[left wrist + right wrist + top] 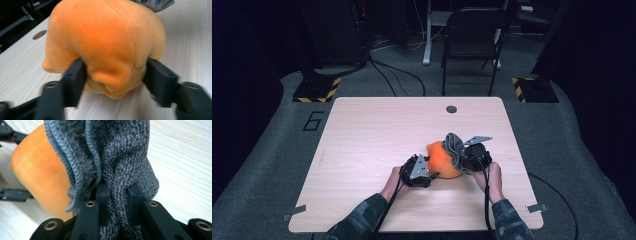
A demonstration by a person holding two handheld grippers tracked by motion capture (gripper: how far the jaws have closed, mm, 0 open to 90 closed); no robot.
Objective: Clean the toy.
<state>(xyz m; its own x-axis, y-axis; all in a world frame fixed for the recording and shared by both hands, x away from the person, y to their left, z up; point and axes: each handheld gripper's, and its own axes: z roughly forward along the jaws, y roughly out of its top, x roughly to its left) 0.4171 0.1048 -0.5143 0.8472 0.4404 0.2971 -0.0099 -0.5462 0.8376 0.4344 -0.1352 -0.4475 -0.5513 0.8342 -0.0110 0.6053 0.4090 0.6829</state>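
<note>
The right hand-held gripper (117, 195) clamped the grey knit sock (120, 157); the left hand-held gripper (115, 75) pinched the orange plush toy (105, 42), lying lengthwise left-right at the table's (362, 130) lower centre.

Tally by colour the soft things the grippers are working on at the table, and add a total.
Orange: 1, the orange plush toy, pinched at its near end by the left gripper.
Grey: 1, the grey knitted cloth, clamped in the right gripper.
Total: 2
</note>
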